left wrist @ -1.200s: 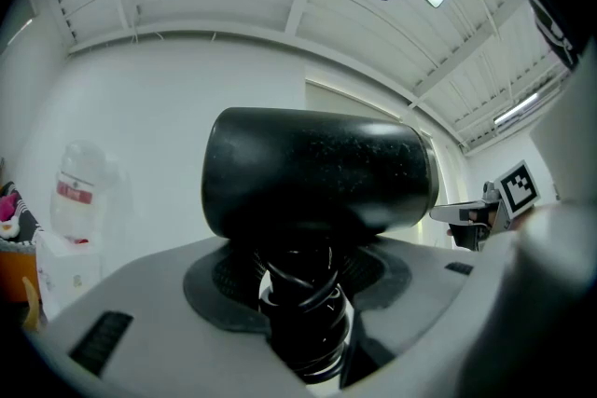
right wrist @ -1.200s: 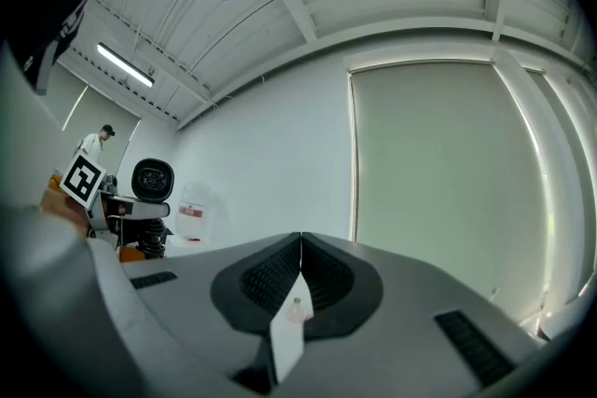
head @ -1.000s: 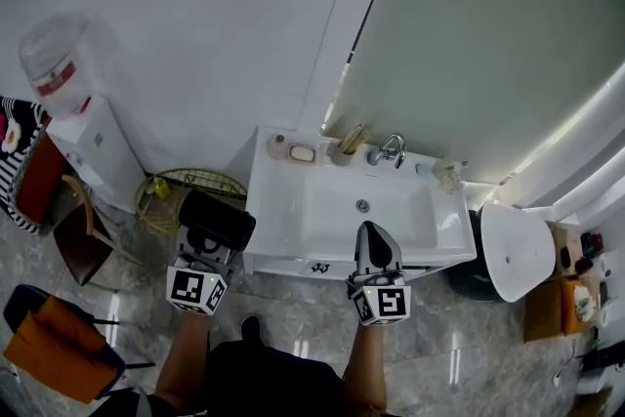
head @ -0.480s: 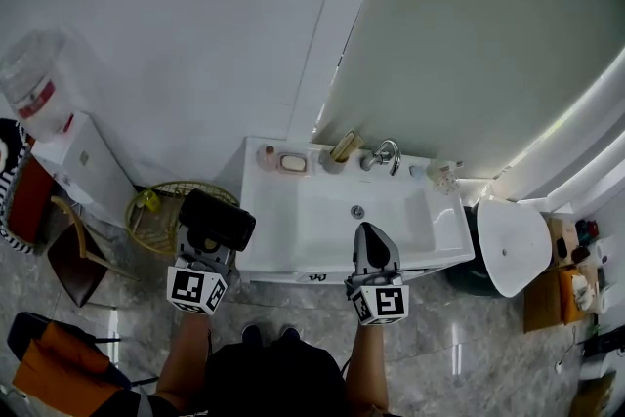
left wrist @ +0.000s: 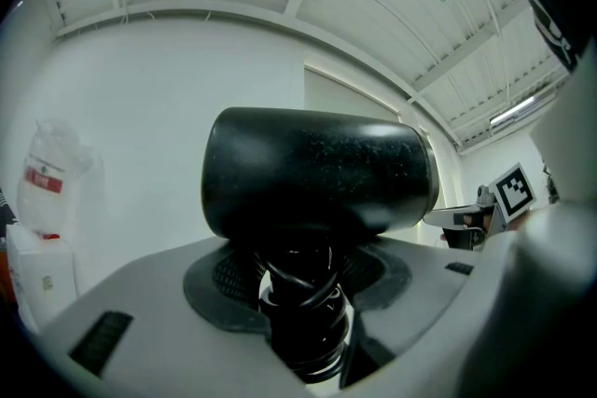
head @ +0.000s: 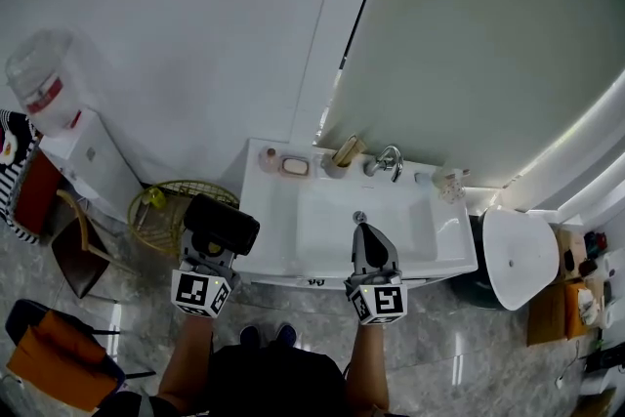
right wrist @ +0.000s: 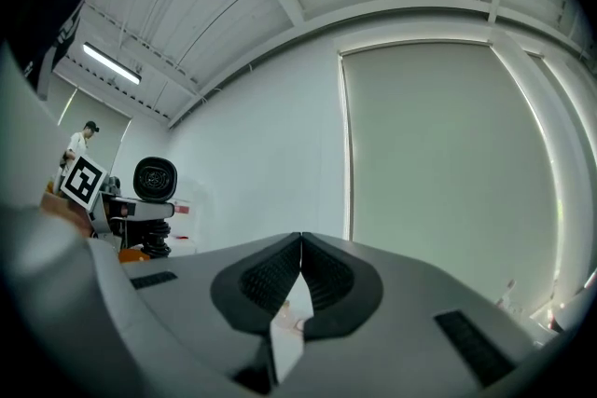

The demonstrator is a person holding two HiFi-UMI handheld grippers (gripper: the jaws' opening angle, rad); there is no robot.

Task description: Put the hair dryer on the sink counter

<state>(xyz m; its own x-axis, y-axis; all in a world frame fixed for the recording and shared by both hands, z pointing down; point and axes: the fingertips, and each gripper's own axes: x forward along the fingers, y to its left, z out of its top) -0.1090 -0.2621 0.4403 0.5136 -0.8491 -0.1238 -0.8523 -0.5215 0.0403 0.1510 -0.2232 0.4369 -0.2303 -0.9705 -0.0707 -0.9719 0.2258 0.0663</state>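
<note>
While in left tool (head: 208, 255), hair dryer (left wrist: 317, 172).

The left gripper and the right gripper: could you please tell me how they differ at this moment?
The left gripper is shut on the black hair dryer, at its handle; the right gripper has its fingers together with nothing between. In the head view the left gripper sits by the left corner of the sink, the right gripper before its middle. Both carry a marker cube.
</note>
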